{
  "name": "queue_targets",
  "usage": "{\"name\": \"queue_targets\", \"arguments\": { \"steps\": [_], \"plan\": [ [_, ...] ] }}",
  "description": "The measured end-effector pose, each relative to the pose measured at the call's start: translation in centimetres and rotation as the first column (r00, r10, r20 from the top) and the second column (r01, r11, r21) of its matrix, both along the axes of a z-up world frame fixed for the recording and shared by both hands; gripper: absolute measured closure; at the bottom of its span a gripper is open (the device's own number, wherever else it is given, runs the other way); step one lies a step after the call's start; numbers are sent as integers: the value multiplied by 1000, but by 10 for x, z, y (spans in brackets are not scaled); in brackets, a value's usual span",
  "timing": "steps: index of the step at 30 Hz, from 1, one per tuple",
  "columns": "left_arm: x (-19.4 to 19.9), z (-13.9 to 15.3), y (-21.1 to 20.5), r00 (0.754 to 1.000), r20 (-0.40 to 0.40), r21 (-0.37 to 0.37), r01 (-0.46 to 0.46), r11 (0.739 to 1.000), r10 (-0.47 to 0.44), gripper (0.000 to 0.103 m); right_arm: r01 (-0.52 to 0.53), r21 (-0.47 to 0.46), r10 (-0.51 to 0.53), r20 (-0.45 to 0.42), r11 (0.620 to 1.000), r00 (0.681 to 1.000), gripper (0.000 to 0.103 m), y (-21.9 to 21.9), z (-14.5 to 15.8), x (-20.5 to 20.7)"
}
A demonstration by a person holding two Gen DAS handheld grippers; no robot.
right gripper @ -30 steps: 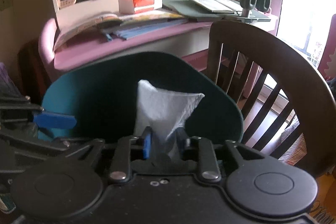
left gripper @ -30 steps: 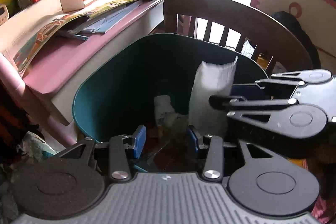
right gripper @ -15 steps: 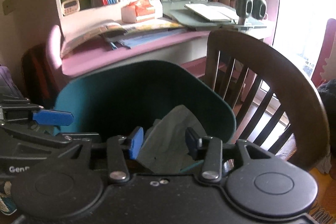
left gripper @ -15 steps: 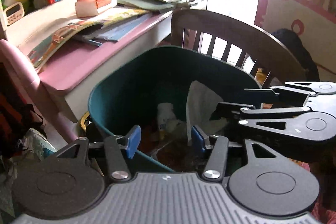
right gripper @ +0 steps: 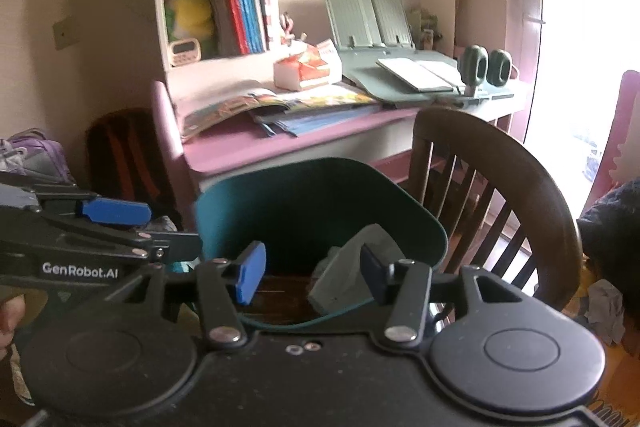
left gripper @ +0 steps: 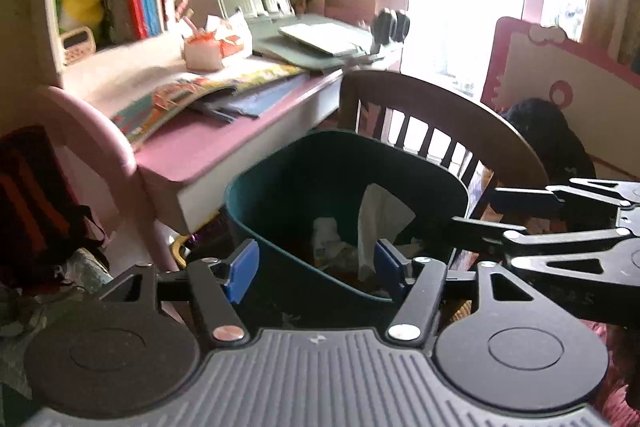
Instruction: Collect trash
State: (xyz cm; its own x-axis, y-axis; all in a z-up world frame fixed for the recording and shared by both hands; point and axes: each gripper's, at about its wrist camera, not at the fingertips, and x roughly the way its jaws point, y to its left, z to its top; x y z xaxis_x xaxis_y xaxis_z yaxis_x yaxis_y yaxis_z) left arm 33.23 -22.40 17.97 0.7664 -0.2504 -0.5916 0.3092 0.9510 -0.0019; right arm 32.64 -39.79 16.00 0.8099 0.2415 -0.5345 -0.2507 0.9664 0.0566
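**Both grippers are opening above the bin, with the dropped paper lying ahead and below**

The left gripper is hanging just short of the near rim of the teal trash bin, pointing down into its mouth. Its jaws are opening, and nothing is sitting between the blue pads: the white tissue is showing through the gap but is lying beyond and below the fingertips, inside the bin, leaning against the far right wall with its long axis running roughly upright. A smaller crumpled white scrap is resting just left of it on the bin floor.

The right gripper is hovering over the same near rim, from the other side. Its jaws are opening too, and the pads are pressing on nothing. The tissue is appearing between them only in line of sight; it is lying further forward and lower, tilted toward this gripper's right finger.

Each tool is showing in the other's view: the right gripper is reaching in from the right, and the left gripper from the left, the two close together but apart.

Judging from how things lie, this piece is already delivered, so the relation that matters next is away from the bin. A crumpled pale scrap is lying on the floor beyond the wooden chair, off to the right gripper's right and below it, so that hand looks nearer. Whether it is trash I cannot tell.
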Motion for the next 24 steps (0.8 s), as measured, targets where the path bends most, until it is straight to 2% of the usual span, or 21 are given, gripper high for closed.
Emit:
{"name": "queue_targets", "arguments": {
  "steps": [5,8,15,24],
  "plan": [
    [-25,4,14,1000,28,-44,7,999,-6,29,-13,6,13,31,1000,999,49,6,10,-26],
    [-41,4,18,997,65,-41,41,998,-39,23,-19,19,18,45,1000,999,49,8,13,-38],
    [-66,-1,29,995,83,-103,66,993,-57,20,-20,38,16,96,999,995,48,12,16,-68],
    [-93,-12,43,990,139,-140,59,988,-39,1,-14,52,5,165,999,986,48,16,12,-99]
  ]
}}
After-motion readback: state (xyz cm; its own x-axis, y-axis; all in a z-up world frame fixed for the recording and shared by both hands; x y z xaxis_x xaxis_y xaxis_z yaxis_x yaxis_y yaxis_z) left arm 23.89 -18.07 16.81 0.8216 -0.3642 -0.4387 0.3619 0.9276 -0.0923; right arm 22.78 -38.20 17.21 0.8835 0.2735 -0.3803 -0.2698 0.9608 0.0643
